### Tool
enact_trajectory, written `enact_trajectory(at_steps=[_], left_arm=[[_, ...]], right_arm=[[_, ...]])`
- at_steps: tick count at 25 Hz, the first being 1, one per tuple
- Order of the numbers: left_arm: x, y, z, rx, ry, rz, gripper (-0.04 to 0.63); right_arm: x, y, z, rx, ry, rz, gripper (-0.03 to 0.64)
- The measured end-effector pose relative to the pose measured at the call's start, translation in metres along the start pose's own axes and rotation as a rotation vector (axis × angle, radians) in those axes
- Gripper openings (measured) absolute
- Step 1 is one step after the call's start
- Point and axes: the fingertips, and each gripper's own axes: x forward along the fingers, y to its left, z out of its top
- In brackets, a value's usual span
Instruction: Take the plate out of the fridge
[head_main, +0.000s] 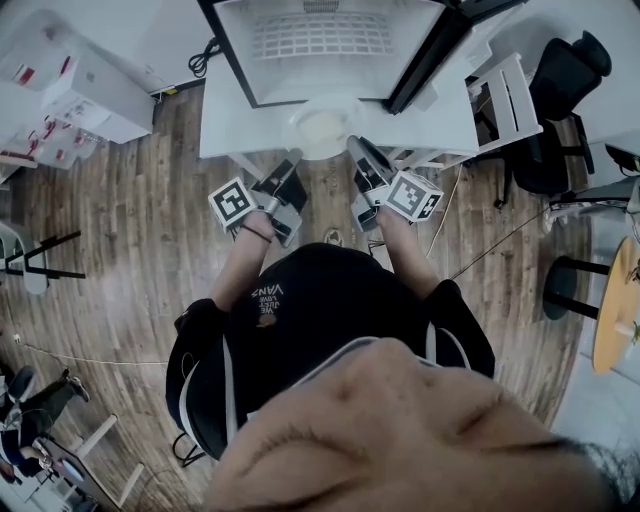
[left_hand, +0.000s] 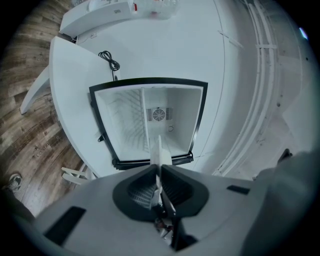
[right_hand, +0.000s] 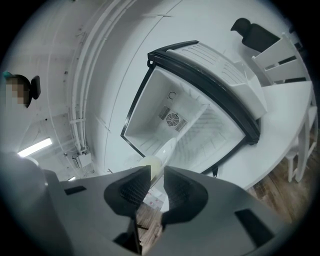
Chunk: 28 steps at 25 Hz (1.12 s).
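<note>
A white plate (head_main: 322, 128) hangs level in front of the open, empty fridge (head_main: 320, 60), just outside its lower edge. My left gripper (head_main: 293, 160) is shut on the plate's left rim and my right gripper (head_main: 353, 148) is shut on its right rim. In the left gripper view the plate (left_hand: 158, 152) runs edge-on between the pads of the left gripper (left_hand: 159, 171), with the fridge (left_hand: 182, 115) straight beyond. In the right gripper view the plate's pale rim (right_hand: 162, 152) sits between the jaws of the right gripper (right_hand: 156, 172), and the fridge (right_hand: 160, 95) with its door (right_hand: 220, 80) swung open lies behind.
The fridge stands on a white table (head_main: 230, 120). A white chair (head_main: 505, 95) and a black office chair (head_main: 565, 70) are at the right, with a round wooden table (head_main: 615, 300) and a stool (head_main: 570, 290). White boxes (head_main: 70, 90) sit at the left on the wooden floor.
</note>
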Motion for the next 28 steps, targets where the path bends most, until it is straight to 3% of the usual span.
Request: enact_trajectory(at_steps=[28], left_arm=[[-0.028,-0.007,-0.014,-0.005,0.066,-0.012,0.041]], right_arm=[[-0.025,0.019,-0.021,-0.007,-0.06,-0.045,0.087]])
